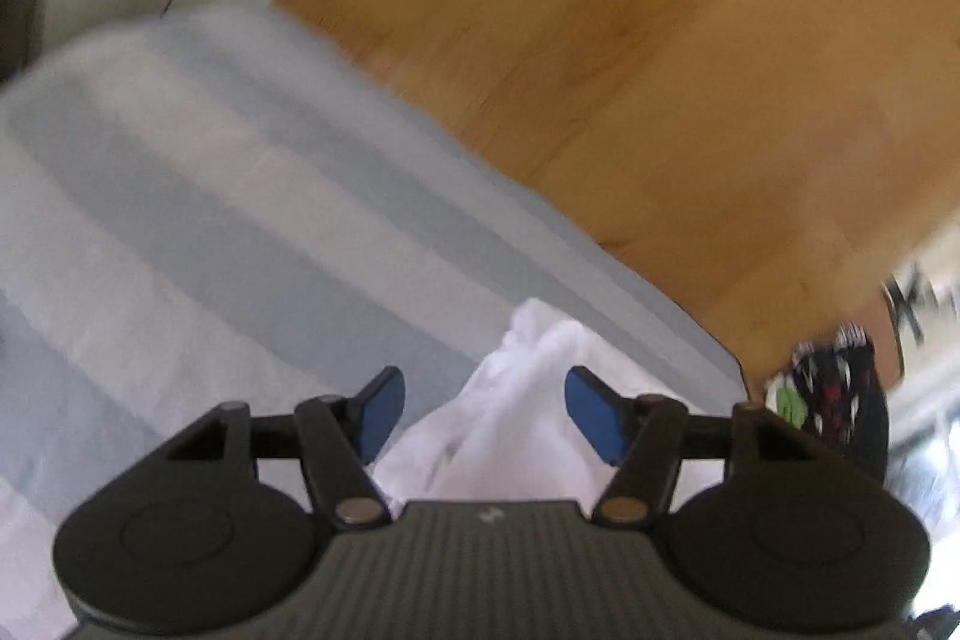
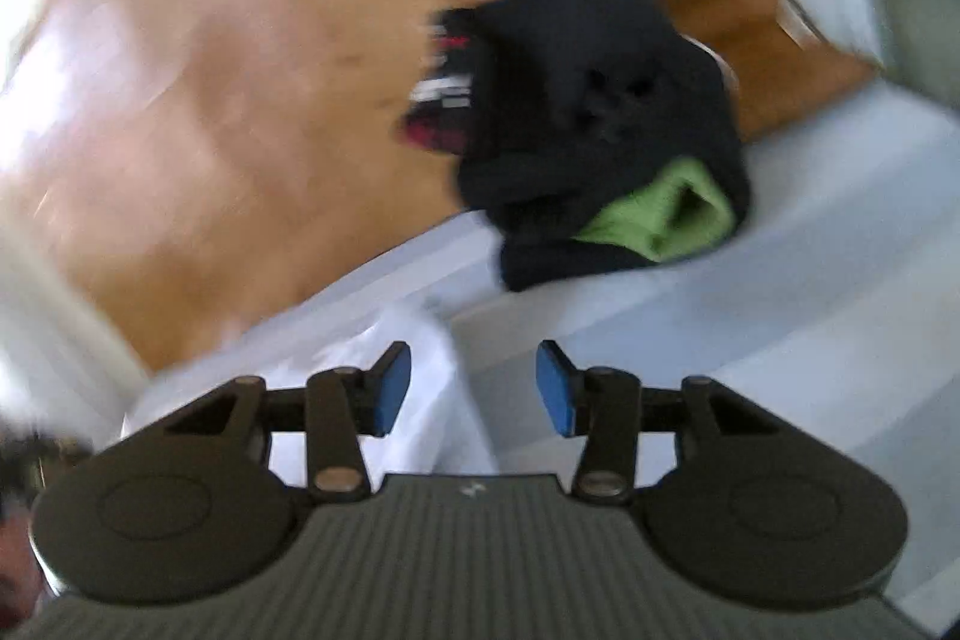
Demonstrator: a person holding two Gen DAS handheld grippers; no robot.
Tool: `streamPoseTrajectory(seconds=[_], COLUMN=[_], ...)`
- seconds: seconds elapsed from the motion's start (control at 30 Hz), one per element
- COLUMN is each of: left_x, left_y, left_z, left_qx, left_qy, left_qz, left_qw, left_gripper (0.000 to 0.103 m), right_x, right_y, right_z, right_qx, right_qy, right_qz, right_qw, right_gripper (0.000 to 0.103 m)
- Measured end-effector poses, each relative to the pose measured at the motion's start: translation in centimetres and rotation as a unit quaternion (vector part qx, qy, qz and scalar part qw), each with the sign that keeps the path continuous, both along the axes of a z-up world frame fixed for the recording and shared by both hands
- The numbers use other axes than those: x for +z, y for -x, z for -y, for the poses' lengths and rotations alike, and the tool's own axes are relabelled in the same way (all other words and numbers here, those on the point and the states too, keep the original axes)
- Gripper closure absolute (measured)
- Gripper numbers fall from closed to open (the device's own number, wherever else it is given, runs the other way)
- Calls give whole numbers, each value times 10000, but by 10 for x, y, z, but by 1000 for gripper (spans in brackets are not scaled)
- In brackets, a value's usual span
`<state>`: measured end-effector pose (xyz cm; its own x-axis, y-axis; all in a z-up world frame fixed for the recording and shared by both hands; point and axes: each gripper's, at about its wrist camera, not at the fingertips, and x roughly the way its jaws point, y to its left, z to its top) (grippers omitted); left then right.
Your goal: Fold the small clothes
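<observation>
Motion blur across both views. Left gripper point(image 1: 485, 411) with jaws apart, blue pads point(image 1: 384, 415) clear of the cloth. White garment point(image 1: 516, 400) bunched in the gap between them, touching neither pad, rising toward 12 o'clock from the gripper body. Beneath it, a pale blue-and-white striped cloth point(image 1: 240, 196) spread over the wooden table point(image 1: 630, 70), its edge running from 10 o'clock down toward 4 o'clock. Bare wood filling the 1 to 3 o'clock part of the left wrist view. At 4 o'clock, past the striped cloth's corner, a dark patterned pile of clothes point(image 1: 840, 388) with a spot of green, only partly seen.

Right gripper point(image 2: 474, 388) likewise spread, nothing pinched. White garment point(image 2: 420, 370) behind and below its 9 o'clock finger, lying on the striped cloth point(image 2: 780, 310); whether it brushes that pad cannot be told through the blur. At 12 to 1 o'clock from the gripper, well apart, the dark pile of clothes point(image 2: 600, 118): black fabric on top, a green piece point(image 2: 666, 214) poking out at its lower edge, a red, white and black patterned piece point(image 2: 441, 100) at its 9 o'clock side. Pile half on the striped cloth, half on the wooden table point(image 2: 210, 100).
</observation>
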<state>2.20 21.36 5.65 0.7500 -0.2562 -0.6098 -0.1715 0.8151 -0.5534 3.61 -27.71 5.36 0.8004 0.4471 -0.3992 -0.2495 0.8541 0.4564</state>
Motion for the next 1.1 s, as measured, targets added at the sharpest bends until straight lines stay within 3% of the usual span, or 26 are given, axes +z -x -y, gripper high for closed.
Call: streamPoseTrajectory(seconds=[0.07, 0.23, 0.3, 0.37, 0.43, 0.47, 0.5, 0.53, 0.67, 0.7, 0.73, 0.77, 0.83, 0.93, 0.97, 1.03, 1.07, 1.1], left_x=[9, 28, 30, 31, 25, 21, 16, 10, -11, -14, -17, -17, -14, -9, -10, -12, -14, -15], left_y=[1, -1, -1, 3, 5, 6, 6, 10, 0, -2, -6, -9, -20, -47, -52, -58, -59, -57], left_z=[18, 79, 108, 138, 160, 168, 172, 174, 176, 176, 176, 174, 167, 142, 135, 118, 111, 102], left_qx=[-367, -1524, -1942, -2310, -2630, -2790, -2994, -3196, -3528, -3563, -3576, -3556, -3381, -2628, -2303, -1670, -1537, -1449], left_qy=[-388, -783, -1104, -1801, -2370, -2494, -2557, -2599, -2773, -2799, -2824, -2826, -2630, -1825, -1716, -1402, -1184, -936], left_qz=[227, 517, 633, 988, 1303, 1339, 1329, 1281, 923, 872, 827, 793, 696, 467, 455, 438, 378, 375], left_qw=[9983, 9838, 9727, 9510, 9261, 9176, 9096, 9021, 8889, 8872, 8863, 8874, 9009, 9463, 9568, 9750, 9803, 9843], left_gripper=[41, 46, 47, 43, 32, 25, 23, 23, 26, 30, 45, 69, 95, 96, 96, 90, 79, 75], right_x=[3, -4, -12, -21, -29, -32, -34, -34, -19, -13, -7, -1, 6, 4, 1, -9, -11, -13], right_y=[5, -13, -25, -38, -46, -51, -54, -57, -57, -57, -58, -60, -68, -80, -83, -80, -75, -67], right_z=[-19, -66, -79, -84, -85, -86, -87, -88, -90, -87, -84, -81, -78, -85, -88, -86, -81, -72], right_qx=[451, 1309, 1504, 1510, 1469, 1475, 1494, 1492, 1514, 1497, 1453, 1388, 1147, 684, 583, 480, 492, 497], right_qy=[177, -284, -360, -490, -671, -734, -774, -816, -1171, -1281, -1412, -1539, -1650, -1148, -816, -510, -564, -610], right_qz=[2, -718, -1131, -1539, -1761, -1812, -1846, -1868, -1508, -1360, -1199, -1034, -769, -532, -528, -648, -664, -678], right_qw=[9988, 9884, 9815, 9753, 9710, 9695, 9683, 9676, 9699, 9709, 9719, 9728, 9766, 9896, 9936, 9954, 9950, 9946], right_gripper=[53, 54, 56, 62, 79, 85, 96, 99, 100, 100, 100, 100, 100, 94, 91, 73, 72, 72])
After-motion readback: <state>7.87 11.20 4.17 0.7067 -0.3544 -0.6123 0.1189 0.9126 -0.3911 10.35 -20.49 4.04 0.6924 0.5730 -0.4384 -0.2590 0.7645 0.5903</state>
